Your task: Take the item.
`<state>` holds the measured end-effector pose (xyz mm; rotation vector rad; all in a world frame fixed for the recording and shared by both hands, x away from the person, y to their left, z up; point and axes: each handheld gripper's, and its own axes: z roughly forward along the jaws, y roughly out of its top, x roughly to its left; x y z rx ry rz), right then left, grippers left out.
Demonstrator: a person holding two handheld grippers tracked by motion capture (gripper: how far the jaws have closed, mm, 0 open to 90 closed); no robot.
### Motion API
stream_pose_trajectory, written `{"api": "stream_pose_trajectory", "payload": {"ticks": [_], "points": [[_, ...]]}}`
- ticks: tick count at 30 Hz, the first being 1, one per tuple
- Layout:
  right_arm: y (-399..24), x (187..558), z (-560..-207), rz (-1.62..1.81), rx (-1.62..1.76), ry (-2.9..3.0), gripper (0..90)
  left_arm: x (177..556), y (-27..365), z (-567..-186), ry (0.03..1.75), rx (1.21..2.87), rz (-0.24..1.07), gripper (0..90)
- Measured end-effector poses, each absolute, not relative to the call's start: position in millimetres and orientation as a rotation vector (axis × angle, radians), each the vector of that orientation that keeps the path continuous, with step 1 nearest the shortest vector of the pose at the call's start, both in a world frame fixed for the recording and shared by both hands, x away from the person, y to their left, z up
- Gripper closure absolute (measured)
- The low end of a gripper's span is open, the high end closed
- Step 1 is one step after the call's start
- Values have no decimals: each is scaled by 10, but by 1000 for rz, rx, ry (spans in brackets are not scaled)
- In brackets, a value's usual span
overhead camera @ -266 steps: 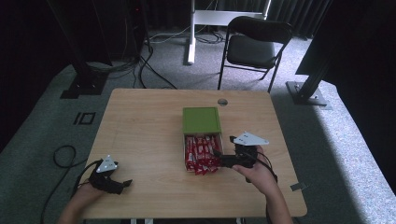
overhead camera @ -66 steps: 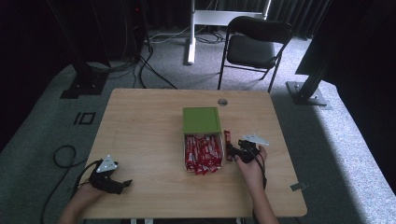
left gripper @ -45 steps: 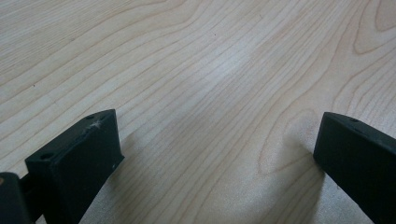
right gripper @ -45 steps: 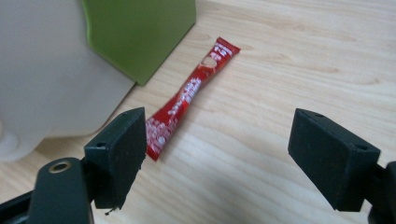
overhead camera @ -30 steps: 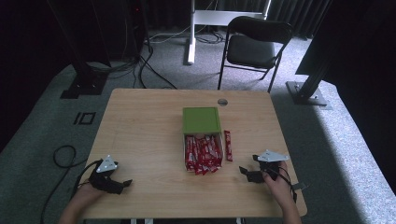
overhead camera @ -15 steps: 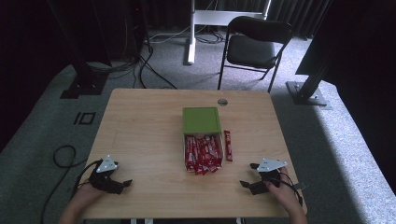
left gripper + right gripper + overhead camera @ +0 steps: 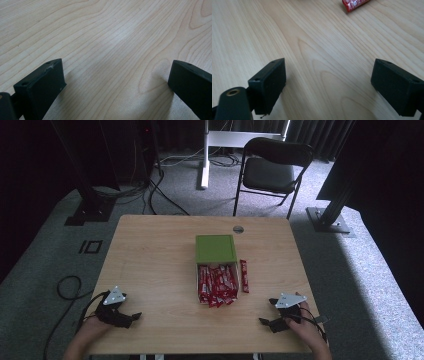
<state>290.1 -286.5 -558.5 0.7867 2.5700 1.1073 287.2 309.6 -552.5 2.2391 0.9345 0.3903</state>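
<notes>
A green box (image 7: 215, 248) sits at the middle of the wooden table (image 7: 150, 255), with a heap of red snack bars (image 7: 216, 284) spilling from its near side. One red bar (image 7: 244, 268) lies alone just right of the heap; its end (image 7: 355, 4) shows at the top of the right gripper view. My right gripper (image 7: 267, 323) rests near the front right edge, open, with bare wood between its jaws (image 7: 328, 82). My left gripper (image 7: 131, 318) rests near the front left corner, open and empty (image 7: 116, 82).
A small round grommet (image 7: 238, 228) is set in the table's far edge. Beyond the table stand a black folding chair (image 7: 272, 170), a white desk leg (image 7: 204, 155), stand bases and cables on grey carpet.
The right gripper set a single red bar down right of the heap, let go, and drew back to the front right edge. The left gripper has stayed put.
</notes>
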Motion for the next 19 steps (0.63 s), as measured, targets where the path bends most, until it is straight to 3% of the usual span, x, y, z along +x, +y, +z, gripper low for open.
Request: {"api": "stream_pose_trajectory", "payload": {"ticks": [19], "points": [[-2870,2891,-5585,1109,793,2569,124,2872,3096,-5525,934,2239,390,16]]}}
